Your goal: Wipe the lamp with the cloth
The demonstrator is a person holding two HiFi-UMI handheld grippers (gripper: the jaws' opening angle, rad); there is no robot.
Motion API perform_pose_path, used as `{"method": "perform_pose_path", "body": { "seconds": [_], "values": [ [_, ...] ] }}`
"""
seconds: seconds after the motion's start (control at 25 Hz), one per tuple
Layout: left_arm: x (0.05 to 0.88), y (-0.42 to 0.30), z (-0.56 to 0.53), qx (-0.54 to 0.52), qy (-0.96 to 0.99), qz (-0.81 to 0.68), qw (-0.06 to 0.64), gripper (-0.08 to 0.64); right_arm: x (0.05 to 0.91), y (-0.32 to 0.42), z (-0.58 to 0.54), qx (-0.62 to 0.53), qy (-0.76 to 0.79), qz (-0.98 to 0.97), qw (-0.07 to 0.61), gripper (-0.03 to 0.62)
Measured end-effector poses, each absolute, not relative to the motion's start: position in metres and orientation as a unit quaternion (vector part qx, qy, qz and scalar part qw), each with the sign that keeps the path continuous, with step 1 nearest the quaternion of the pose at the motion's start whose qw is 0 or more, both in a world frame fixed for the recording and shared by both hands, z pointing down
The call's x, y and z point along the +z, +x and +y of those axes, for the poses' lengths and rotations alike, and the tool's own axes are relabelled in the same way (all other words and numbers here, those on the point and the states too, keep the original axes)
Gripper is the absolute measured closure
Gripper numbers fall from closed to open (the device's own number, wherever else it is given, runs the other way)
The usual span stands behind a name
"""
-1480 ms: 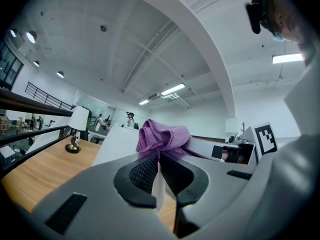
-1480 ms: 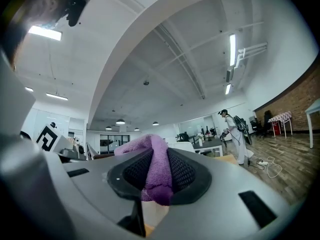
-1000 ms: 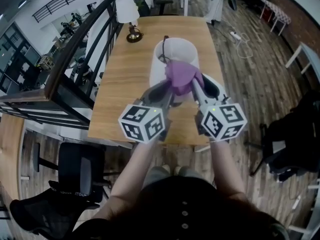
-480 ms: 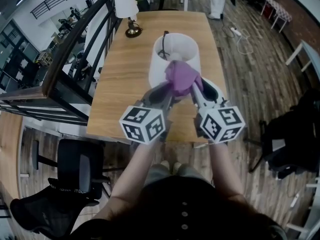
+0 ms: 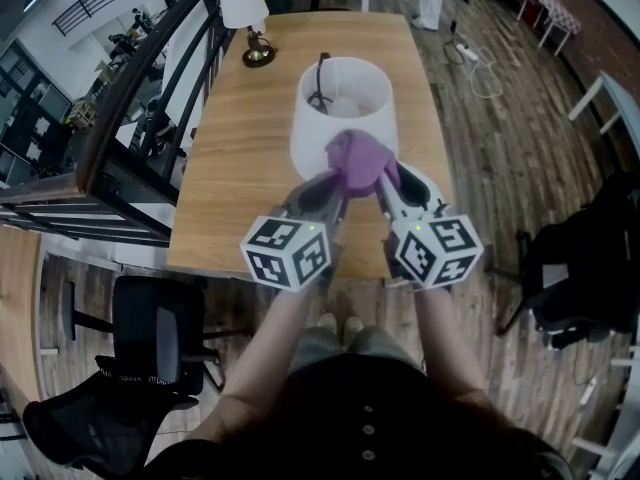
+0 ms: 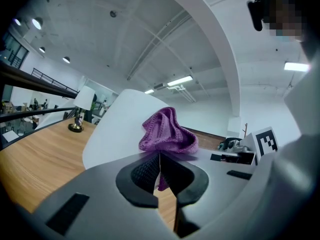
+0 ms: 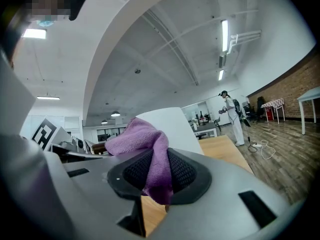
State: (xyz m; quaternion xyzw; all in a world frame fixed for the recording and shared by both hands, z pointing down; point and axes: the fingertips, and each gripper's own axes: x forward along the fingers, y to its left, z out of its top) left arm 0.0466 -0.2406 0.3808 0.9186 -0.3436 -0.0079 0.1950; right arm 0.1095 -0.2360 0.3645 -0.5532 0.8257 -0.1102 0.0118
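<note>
**A:** State of the tongs?

**B:** Both are clamped on the purple cloth (image 5: 355, 160). Left tongs (image 5: 333, 183): pads nearly meeting, with a thin fold of cloth nipped between them. Right tongs (image 5: 386, 178): a thicker wad is pinched and cloth hangs down through the gap. The rest bunches up between the two.

**A:** Where does it sit against the lamp?

**B:** The lamp (image 5: 325, 138) stands on the wooden counter (image 5: 235, 178), its white shade open at the top. The cloth lies on the shade's near wall, below the rim. Both gripper views show white shade right behind the bunch. It looks like contact, though I can't be sure from the head view.

**A:** Any change over the last second?

**B:** A second ago the top of the bunch sat at the near rim. Now a strip of bare shade shows between rim and cloth, so the cloth has travelled down the wall, toward the person. The grip is the same on both sides throughout.

**A:** Your reading?

**B:** My judgement is that wiping is under way, with one downward stroke on the near face. The flanks and far side probably still need doing.

**A:** Risks?

**B:** The shade looks light. A pull toward the counter's near edge could drag or tip it. The small lamp (image 5: 245, 8) at the far corner is well apart and no concern.
</note>
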Motion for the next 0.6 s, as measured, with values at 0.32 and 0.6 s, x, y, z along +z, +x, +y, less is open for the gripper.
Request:
{"method": "perform_pose_path", "body": {
  "seconds": [0.32,0.6],
  "values": [
    [0.407,0.048,-0.234,0.015,0.914,-0.341,0.218,0.549,0.393,0.109,-0.230,-0.138,-0.553,0.821,-0.007,0.515],
    [0.427,0.051,-0.228,0.032,0.910,-0.340,0.236,0.549,0.412,0.109,-0.225,-0.158,-0.553,0.818,-0.019,0.515]
  ]
}}
